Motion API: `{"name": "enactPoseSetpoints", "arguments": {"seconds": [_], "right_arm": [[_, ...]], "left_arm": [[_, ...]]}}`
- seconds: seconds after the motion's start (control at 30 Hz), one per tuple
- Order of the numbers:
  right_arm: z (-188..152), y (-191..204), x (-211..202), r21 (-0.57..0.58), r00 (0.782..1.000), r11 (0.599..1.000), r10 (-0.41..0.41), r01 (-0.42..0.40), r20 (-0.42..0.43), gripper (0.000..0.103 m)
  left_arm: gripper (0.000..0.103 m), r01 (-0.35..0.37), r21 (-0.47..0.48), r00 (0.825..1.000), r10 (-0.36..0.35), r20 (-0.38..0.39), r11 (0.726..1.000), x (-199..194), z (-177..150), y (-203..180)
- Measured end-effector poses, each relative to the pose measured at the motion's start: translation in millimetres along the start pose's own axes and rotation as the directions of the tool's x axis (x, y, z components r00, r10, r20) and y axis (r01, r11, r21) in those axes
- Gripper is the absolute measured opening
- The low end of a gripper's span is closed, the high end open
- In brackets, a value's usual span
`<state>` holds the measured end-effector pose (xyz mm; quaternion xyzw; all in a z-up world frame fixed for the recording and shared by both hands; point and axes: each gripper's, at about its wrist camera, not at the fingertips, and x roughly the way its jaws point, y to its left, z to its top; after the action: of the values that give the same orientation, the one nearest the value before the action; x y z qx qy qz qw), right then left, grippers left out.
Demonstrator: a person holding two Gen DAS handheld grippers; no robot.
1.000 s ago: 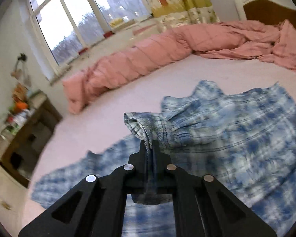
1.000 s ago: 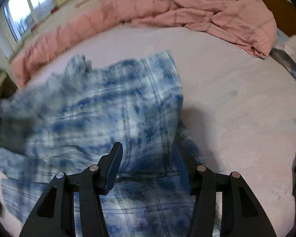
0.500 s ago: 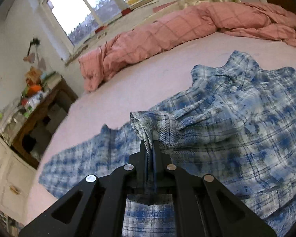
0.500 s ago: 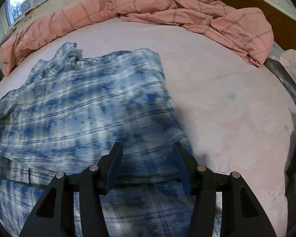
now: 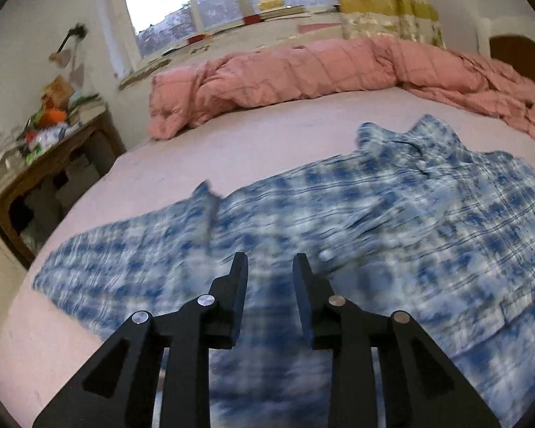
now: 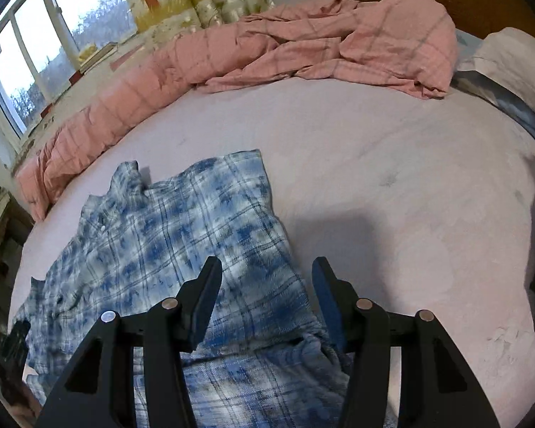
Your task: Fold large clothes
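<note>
A blue-and-white plaid shirt (image 5: 392,221) is spread flat on the pale pink bed sheet (image 5: 203,149), filling the lower and right parts of the left wrist view, its collar toward the upper right. The left gripper (image 5: 270,267) is seen at lower centre over the blurred cloth; its jaws have just been opening and now stand narrowly apart, with nothing pinched between them. In the right wrist view the shirt lies in the lower left, folded to a straight edge near the frame's middle. The right gripper (image 6: 267,271) is held with jaws moderately wide above that edge, gripping nothing. A pink quilt (image 6: 232,53) is bunched along the upper part of the frame.
</note>
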<state>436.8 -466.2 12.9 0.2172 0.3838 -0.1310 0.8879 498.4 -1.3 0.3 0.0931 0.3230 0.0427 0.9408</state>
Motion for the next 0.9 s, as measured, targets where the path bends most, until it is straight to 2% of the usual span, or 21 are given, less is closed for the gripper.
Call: {"name": "enactPoseSetpoints", "arguments": {"seconds": [0.2,0.33,0.4,0.43,0.5,0.57,0.63,0.8,0.9], "right_arm": [[-5,19,-4,-0.064,1.000,0.998,-0.023,0.024,0.013,0.055],[-7,32,-12,-0.110,0.999,0.994,-0.023,0.028,0.043,0.055],[-10,37,-15,-0.128,0.997,0.990,-0.048,0.055,0.062,0.055],[-11,39,-16,-0.131,0.996,0.989,-0.057,0.066,0.067,0.055],[-13,44,-19,-0.155,0.997,0.986,-0.043,0.054,0.071,0.055],[-14,48,-20,-0.169,0.997,0.985,-0.033,0.045,0.073,0.055],[-16,52,-19,-0.178,0.996,0.983,-0.041,0.054,0.075,0.055],[-19,57,-15,-0.200,0.997,0.978,-0.048,0.061,0.067,0.055],[-21,61,-16,-0.215,0.996,0.974,-0.056,0.071,0.074,0.055]], "left_arm": [[0.030,0.005,-0.097,1.000,-0.003,0.020,0.995,-11,-13,75],[0.042,-0.001,-0.210,1.000,0.005,0.015,0.978,-7,-25,126],[0.045,0.019,-0.329,1.000,-0.015,0.014,0.944,0,-38,156],[0.045,0.025,-0.394,1.000,-0.027,0.001,0.919,6,-44,171],[0.045,0.011,-0.458,0.999,-0.029,-0.033,0.889,18,-50,191],[0.045,-0.005,-0.484,0.999,-0.018,-0.042,0.875,23,-53,205],[0.045,-0.044,-0.501,0.999,0.022,-0.049,0.864,24,-59,218],[0.045,-0.060,-0.576,0.997,0.026,-0.066,0.815,31,-75,253],[0.050,-0.052,-0.626,0.997,0.004,-0.077,0.778,37,-85,272]]}}
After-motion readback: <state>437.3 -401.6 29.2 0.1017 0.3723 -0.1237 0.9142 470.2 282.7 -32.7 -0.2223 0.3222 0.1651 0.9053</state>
